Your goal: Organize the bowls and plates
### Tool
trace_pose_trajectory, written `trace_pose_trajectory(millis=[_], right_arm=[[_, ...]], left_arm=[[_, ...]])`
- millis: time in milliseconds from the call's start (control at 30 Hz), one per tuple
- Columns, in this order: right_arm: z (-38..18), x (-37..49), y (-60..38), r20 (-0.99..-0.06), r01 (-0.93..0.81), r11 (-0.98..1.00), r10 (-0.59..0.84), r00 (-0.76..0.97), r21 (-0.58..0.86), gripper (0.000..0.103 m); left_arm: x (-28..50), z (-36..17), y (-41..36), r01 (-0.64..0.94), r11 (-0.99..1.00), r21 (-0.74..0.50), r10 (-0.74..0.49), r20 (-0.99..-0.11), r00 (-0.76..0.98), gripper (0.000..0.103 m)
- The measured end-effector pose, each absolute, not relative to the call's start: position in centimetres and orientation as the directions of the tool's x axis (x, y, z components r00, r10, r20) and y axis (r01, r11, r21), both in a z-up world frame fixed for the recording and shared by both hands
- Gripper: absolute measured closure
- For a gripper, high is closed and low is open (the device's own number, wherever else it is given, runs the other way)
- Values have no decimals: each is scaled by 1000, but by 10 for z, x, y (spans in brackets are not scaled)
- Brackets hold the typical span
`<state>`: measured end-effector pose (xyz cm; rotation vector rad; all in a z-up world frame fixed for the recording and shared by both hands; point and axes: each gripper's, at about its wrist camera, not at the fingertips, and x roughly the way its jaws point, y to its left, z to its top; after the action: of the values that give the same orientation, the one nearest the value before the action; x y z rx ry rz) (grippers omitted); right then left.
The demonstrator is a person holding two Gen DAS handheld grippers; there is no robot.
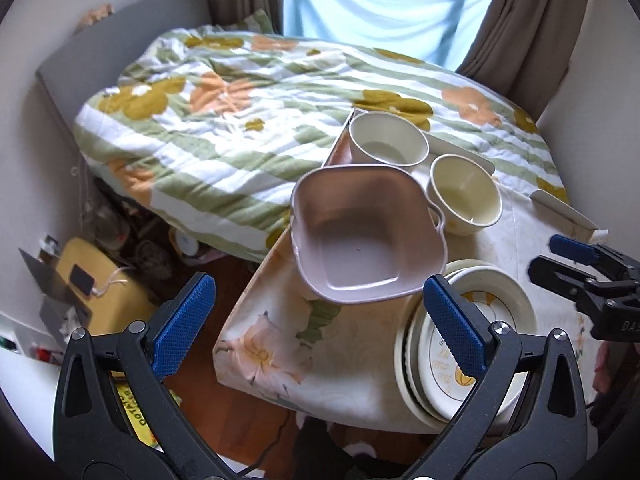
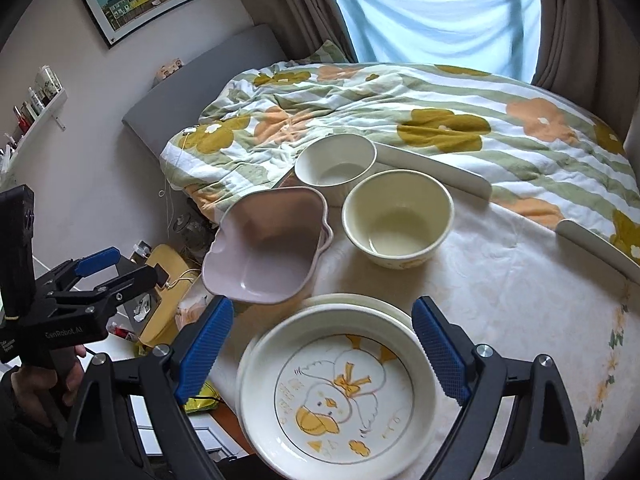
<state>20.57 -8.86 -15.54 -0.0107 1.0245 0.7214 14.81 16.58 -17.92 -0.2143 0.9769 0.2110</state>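
A pale pink square bowl rests tilted on a stack of cream plates; the top plate has a yellow duck drawing. Two cream round bowls stand behind it: a near one and a far one. My left gripper is open and empty, below the pink bowl at the table's left edge; it also shows in the right wrist view. My right gripper is open and empty over the duck plate; it also shows in the left wrist view.
The small table has a floral cloth and stands against a bed with a flowered quilt. White tray edges lie at the table's far side. Clutter and a yellow box are on the floor at left.
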Motion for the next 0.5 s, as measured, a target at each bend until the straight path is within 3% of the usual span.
trace_pose_trajectory(millis=[167,233,333,367,433,500], right_arm=[[-193,237,-51,-817,-481,786,535,214,389,14],[-207,248,-40,-831,-464,794,522,191,392,14],[-219,257,-23,-840,-466,795,514,176,388,15],[-224,258,-18,-845,-466,798,506,172,383,17],[-231,261,-10,-849,-461,800,502,163,385,34],[-239,264,-6,-851,-439,807,502,155,396,39]], left_arm=[[175,-221,196,-282,933,-224,-60,-869,491,1],[187,-237,205,-279,925,-257,-104,-880,463,6],[204,-255,206,-250,933,-259,-135,-896,423,22],[209,-261,205,-241,935,-259,-144,-901,409,27],[217,-271,206,-232,933,-274,-170,-906,388,32],[222,-278,207,-226,933,-280,-181,-907,380,37]])
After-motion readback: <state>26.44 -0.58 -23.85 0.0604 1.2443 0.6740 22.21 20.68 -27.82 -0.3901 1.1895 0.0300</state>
